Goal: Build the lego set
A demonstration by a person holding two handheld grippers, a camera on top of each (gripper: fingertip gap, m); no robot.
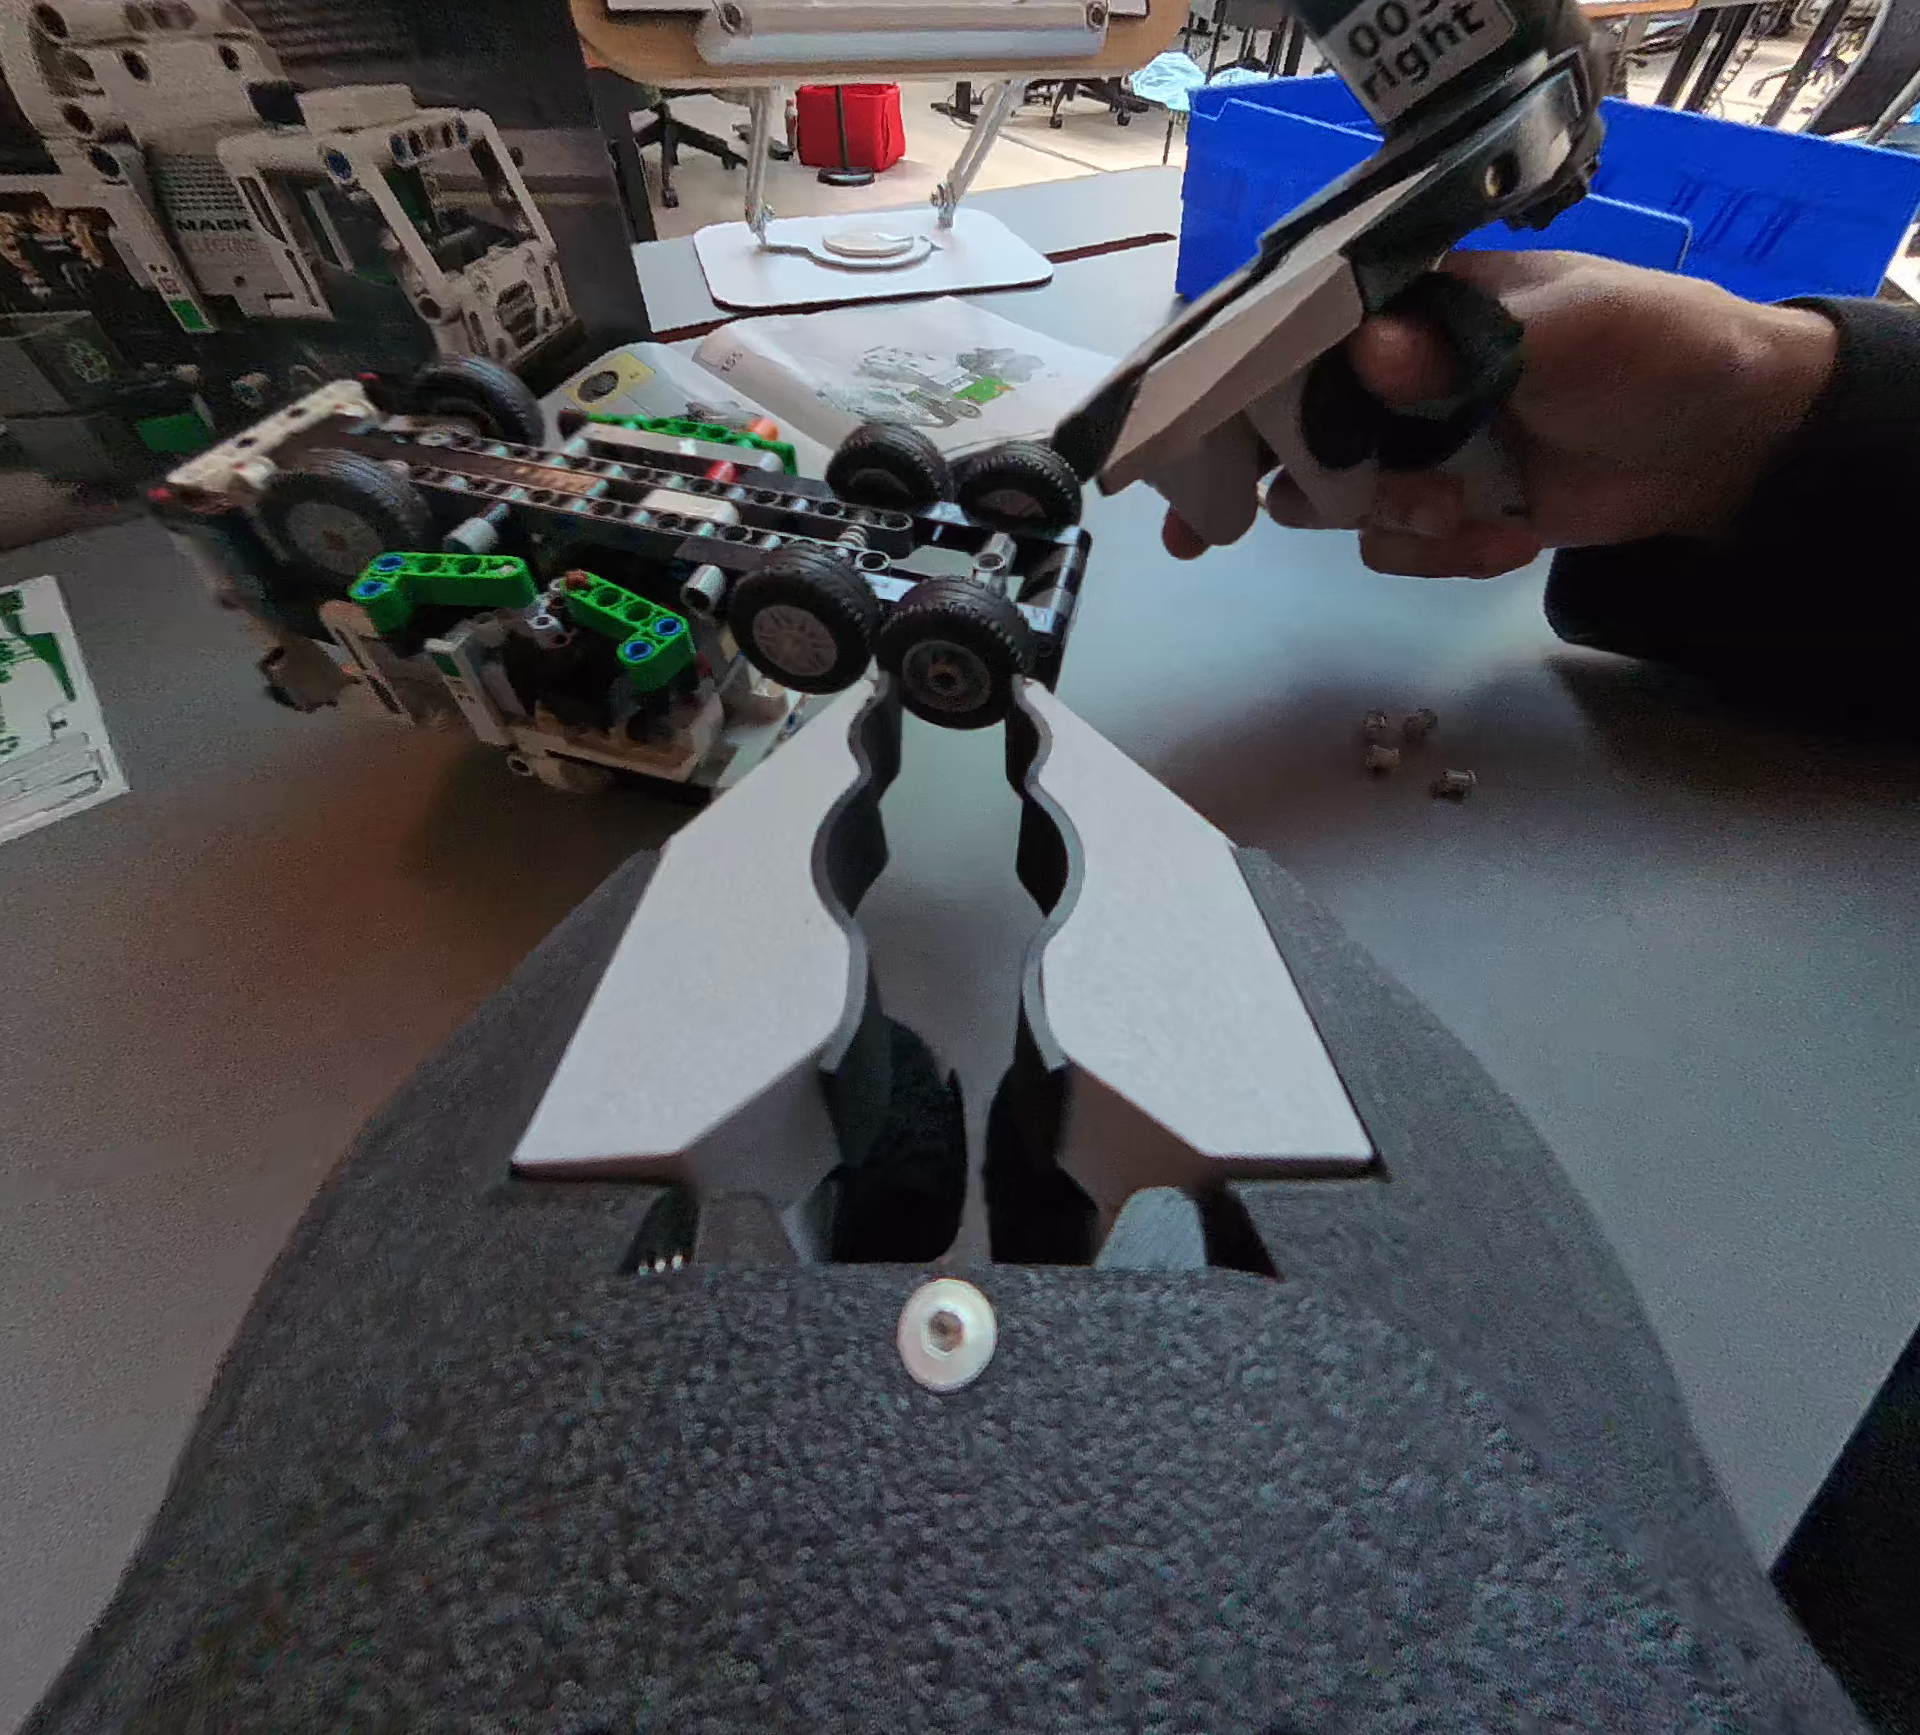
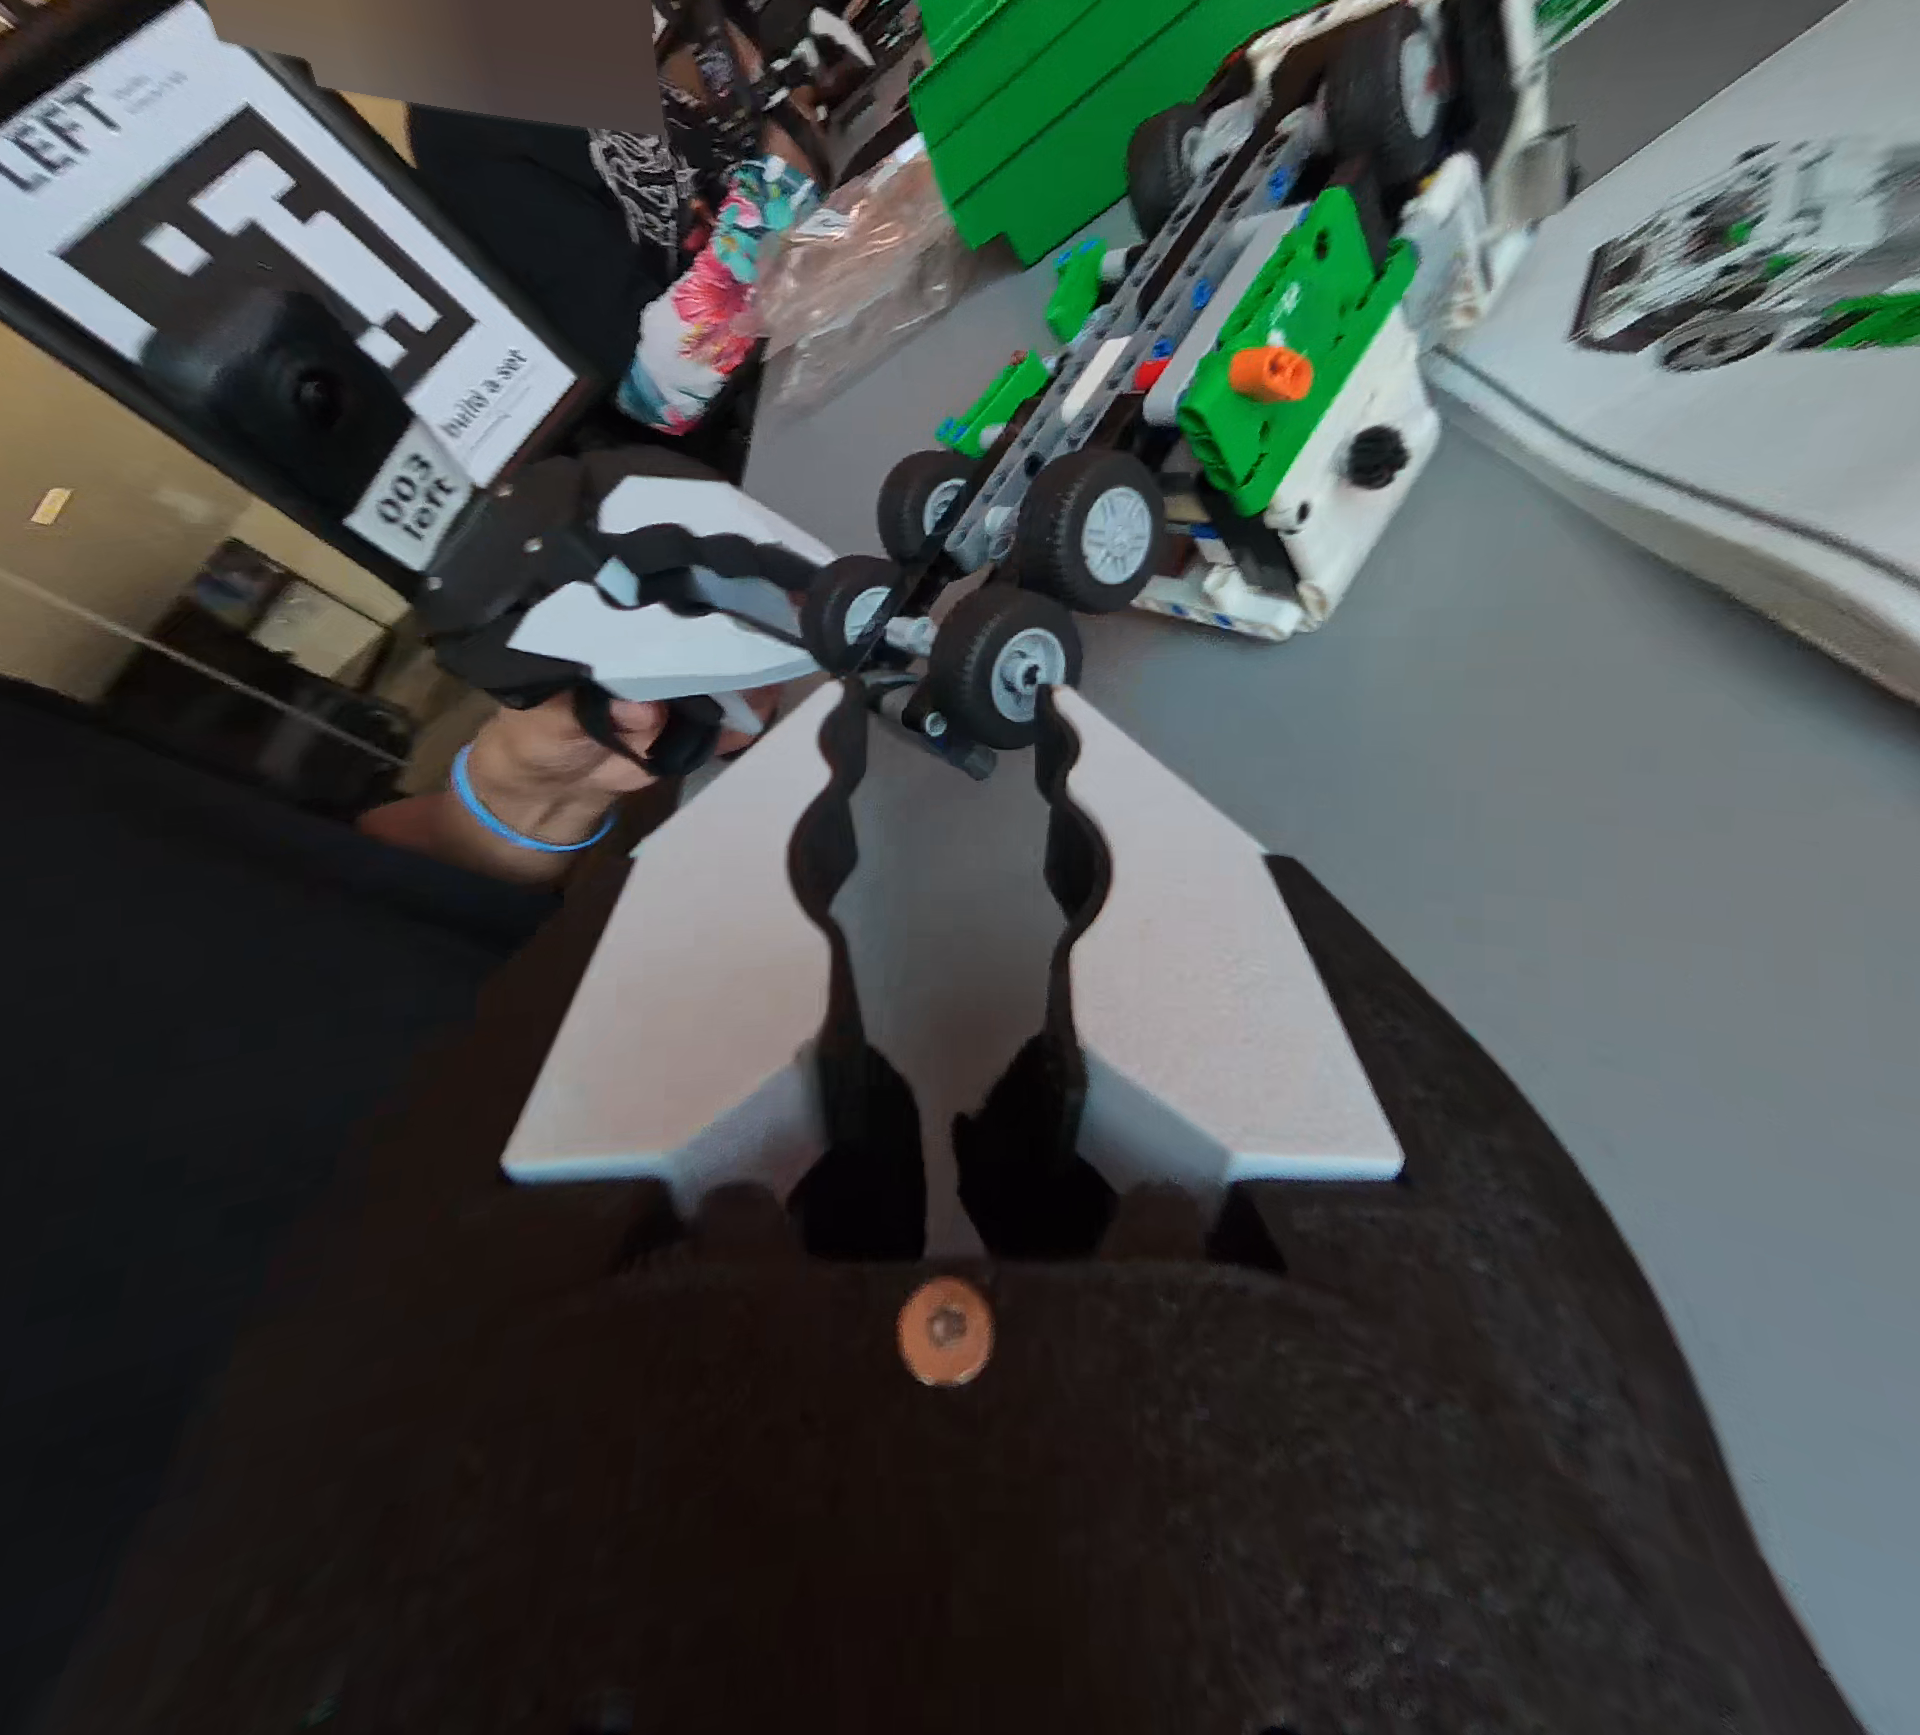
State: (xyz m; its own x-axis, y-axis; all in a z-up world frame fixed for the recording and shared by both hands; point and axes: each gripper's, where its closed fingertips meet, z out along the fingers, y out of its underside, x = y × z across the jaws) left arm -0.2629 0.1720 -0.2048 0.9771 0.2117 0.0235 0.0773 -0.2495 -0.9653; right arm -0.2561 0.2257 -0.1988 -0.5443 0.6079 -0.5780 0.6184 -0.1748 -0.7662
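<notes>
Lego truck (image 1: 623,563) tipped on its side on the grey worktop (image 1: 1455,1010), wheels outward. Left claw (image 1: 954,709) clamped on a rear wheel (image 1: 956,651); right claw (image 2: 948,698) parted around the opposite rear wheel (image 2: 1003,662), one fingertip at its hub. Only in left wrist view: blue bin (image 1: 1714,199), four small pegs (image 1: 1413,750), set box (image 1: 291,127). Only in right wrist view: green panel (image 2: 1195,2), orange knob (image 2: 1270,371).

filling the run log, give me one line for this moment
truck model: upside down, wheels up | left tongs: at rear wheel, grip unclear | right tongs: at opposite rear wheel, grip unclear
</notes>
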